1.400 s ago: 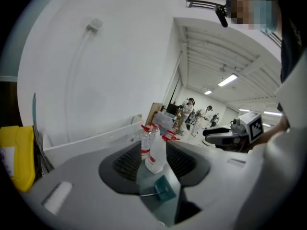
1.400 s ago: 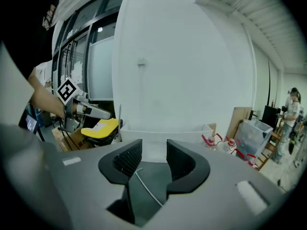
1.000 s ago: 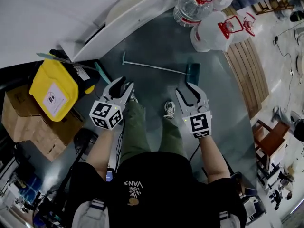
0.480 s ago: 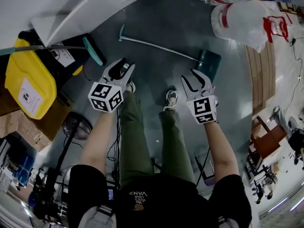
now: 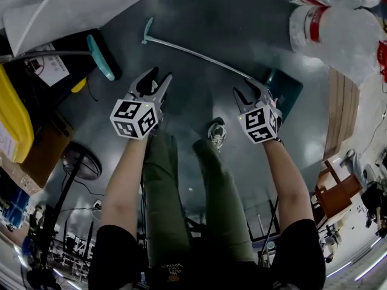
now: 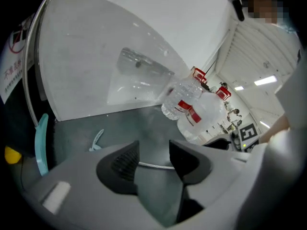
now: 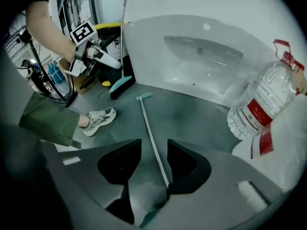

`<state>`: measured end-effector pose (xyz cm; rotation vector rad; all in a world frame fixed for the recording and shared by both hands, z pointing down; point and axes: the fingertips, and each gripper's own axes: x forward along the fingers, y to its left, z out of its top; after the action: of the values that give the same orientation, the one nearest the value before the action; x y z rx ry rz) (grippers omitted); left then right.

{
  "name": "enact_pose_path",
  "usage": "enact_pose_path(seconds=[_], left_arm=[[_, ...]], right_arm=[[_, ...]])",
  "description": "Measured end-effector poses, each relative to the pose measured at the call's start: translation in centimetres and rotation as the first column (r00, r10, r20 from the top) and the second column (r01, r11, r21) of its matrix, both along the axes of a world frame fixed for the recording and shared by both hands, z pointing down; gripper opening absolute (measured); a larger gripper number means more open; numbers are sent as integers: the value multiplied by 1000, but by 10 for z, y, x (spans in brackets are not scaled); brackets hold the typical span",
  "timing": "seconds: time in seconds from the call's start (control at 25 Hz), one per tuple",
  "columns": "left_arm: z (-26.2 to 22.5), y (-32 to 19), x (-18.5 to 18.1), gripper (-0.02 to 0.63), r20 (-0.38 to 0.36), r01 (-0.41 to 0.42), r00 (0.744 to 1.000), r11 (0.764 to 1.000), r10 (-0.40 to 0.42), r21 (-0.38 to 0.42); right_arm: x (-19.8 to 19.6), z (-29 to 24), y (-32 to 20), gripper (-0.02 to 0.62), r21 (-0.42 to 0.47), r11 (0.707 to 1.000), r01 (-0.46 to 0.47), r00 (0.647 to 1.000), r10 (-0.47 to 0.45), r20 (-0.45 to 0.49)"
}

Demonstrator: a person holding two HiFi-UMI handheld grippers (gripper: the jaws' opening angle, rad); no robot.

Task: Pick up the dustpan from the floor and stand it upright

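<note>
The dustpan lies flat on the dark floor, its teal pan (image 5: 285,90) at the right and its long metal handle (image 5: 193,53) running up-left to a teal grip end (image 5: 147,30). My right gripper (image 5: 253,92) hovers over where handle and pan meet, its jaws opening. In the right gripper view the handle (image 7: 149,128) shows through the gap between the right gripper's (image 7: 153,152) jaws, not pressed. My left gripper (image 5: 154,80) hangs left of the handle's middle, jaws opening and empty. In the left gripper view the handle (image 6: 154,166) crosses behind the left gripper (image 6: 153,150).
Large water bottles (image 5: 338,35) lie at the far right. A white basin (image 7: 201,56) leans against the back. A teal broom head (image 5: 100,56) and a yellow bin (image 5: 12,119) sit at the left. The person's shoe (image 5: 216,133) is between the grippers. A wooden chair (image 5: 335,189) stands right.
Both grippers have dropped toward the floor and the dustpan. The view has leaned down with them, so handle and pan look closer. The jaws stand a little wider.
</note>
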<state>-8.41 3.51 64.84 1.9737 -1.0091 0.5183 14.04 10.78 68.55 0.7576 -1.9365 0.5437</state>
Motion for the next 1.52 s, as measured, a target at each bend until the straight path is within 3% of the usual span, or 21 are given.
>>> enact_pose_path(seconds=[0.32,0.64,0.76,1.12,1.2,1.28,1.52], left_arm=[[91,16,-11,216,9,51,999,998,-51,-28],[147,34,-25,219,14,13,1000,998,-12,-54],[159,34,-32,221,12,3,1000,999,-3,-53],[178,32,-48,221,-11,103,994,991,-105,-90],[180,31,-49,219,-2,103,995,990,-103,-92],[181,29,-50,221,6,103,995,991,-103,-91],[173,23,-44,221,3,109,994,989,-109,-100]], right_arm=[[7,121,13,147,-82,995,60,996,-66,-67],[-1,208,0,155,-122,975,184,967,-202,-158],[-7,223,-6,155,-148,965,214,958,-237,-159],[-6,255,5,152,-253,931,264,935,-312,-171],[-4,258,4,150,-250,930,271,928,-321,-187],[-3,257,1,84,-233,935,269,928,-316,-197],[-6,236,0,78,-171,946,275,932,-306,-194]])
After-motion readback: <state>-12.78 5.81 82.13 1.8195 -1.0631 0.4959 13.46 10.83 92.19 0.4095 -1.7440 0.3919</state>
